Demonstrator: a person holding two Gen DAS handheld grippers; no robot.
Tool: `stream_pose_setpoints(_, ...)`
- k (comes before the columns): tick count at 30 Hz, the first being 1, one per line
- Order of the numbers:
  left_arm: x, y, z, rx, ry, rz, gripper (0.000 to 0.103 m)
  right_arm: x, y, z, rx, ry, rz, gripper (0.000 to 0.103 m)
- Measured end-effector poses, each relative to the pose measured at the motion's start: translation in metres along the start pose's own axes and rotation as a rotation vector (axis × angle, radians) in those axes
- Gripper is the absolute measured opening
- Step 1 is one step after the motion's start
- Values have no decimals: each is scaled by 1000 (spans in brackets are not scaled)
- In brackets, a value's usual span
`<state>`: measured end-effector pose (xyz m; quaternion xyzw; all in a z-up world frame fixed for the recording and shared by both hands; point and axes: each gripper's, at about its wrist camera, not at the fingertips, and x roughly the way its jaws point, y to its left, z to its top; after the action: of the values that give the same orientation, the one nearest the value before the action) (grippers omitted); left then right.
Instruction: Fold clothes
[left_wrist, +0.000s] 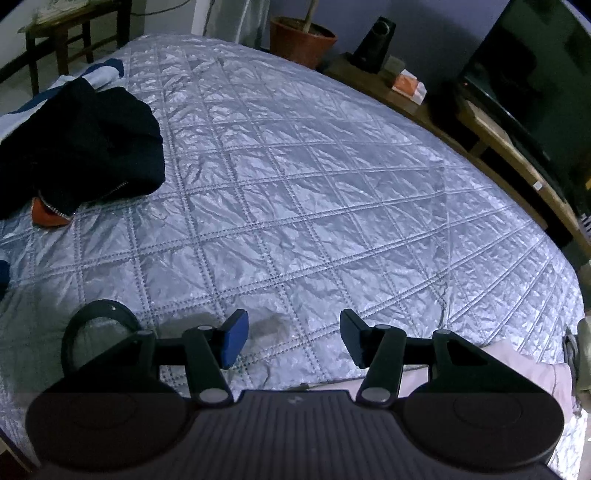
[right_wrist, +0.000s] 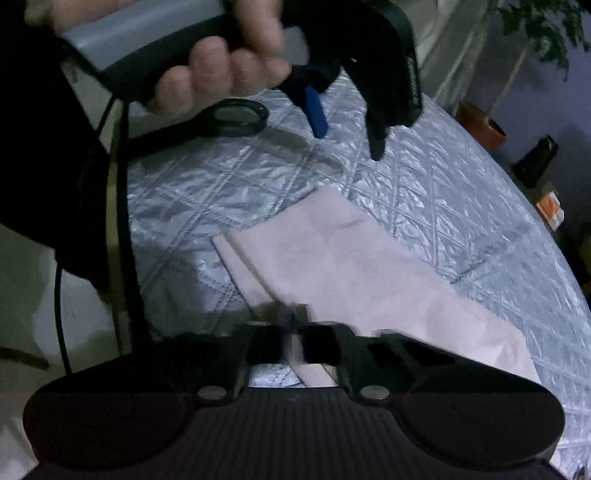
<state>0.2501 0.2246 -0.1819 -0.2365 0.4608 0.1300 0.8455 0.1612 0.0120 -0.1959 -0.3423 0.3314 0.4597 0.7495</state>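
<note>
A pale pink cloth (right_wrist: 343, 254) lies flat on the silver quilted bed cover (right_wrist: 443, 192); its corner also shows in the left wrist view (left_wrist: 517, 365). My right gripper (right_wrist: 291, 319) is shut at the cloth's near folded edge, and a strip of pink fabric runs between its blurred fingers. My left gripper (left_wrist: 293, 341) is open over bare quilt with nothing between its fingers. In the right wrist view a hand (right_wrist: 218, 70) holds the left gripper (right_wrist: 347, 129) above the bed, beyond the pink cloth. A dark zipped garment (left_wrist: 81, 144) with orange lining lies crumpled at the bed's far left.
A blue and white striped cloth (left_wrist: 107, 72) lies behind the dark garment. Beyond the bed stand a potted plant (left_wrist: 303, 40), a wooden bench (left_wrist: 491, 136) with a dark screen (left_wrist: 535, 85), and a wooden chair (left_wrist: 55, 33). A black cable (right_wrist: 125, 221) hangs at the bed's left edge.
</note>
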Motion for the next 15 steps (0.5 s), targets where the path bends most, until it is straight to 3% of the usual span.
stream_pose_setpoints(4,1,-4,-2,10,5,-5,51,-5,-5,3,84,-31,20,0)
stream_pose_setpoints(6,1,-5,-3,12,7,-9,51,-3,2,6,53,-37,21,1)
stream_pose_setpoints(10,2,-8,-6,20,13,-12,52,-7,0,1,85,8,153,9)
stream_pose_setpoints(12,3,-10,-8,28,19,-17,52,-18,-11,-7,168,-8,178,21)
stream_pose_setpoints(13,3,-11,-10,32,23,-19,52,-29,-27,-14,273,-40,185,25)
stream_pose_setpoints(15,4,-15,-13,44,31,-32,52,-52,-64,-35,497,-99,156,45)
